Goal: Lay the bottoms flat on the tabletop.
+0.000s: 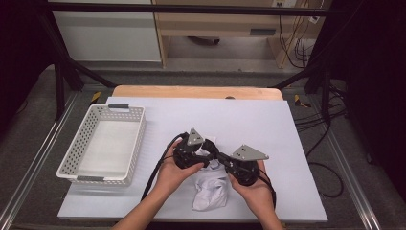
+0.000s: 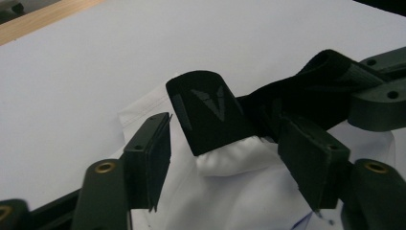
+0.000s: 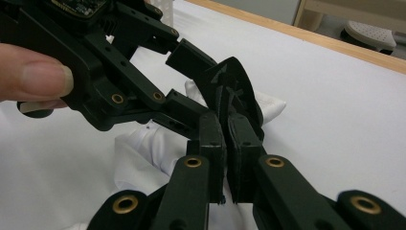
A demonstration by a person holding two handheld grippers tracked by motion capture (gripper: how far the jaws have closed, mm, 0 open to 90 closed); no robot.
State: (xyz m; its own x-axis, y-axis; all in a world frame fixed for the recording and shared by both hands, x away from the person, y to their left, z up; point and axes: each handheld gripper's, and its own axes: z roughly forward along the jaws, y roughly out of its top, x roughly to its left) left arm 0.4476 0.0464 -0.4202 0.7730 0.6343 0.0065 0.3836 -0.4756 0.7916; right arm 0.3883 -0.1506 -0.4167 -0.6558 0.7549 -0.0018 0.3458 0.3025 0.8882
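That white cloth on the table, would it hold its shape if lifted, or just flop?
Most likely it flops: the white cloth lies crumpled in soft folds on the table. It looks thin and light, so it would probably hang down from the right tool, which pinches a small bit of it. Pushed, it would likely bunch up, not slide.

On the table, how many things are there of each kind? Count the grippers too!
Grippers: 2, the left gripper and the right gripper
White cloths: 1, the crumpled white cloth
White baskets: 1, the white basket
Total: 4
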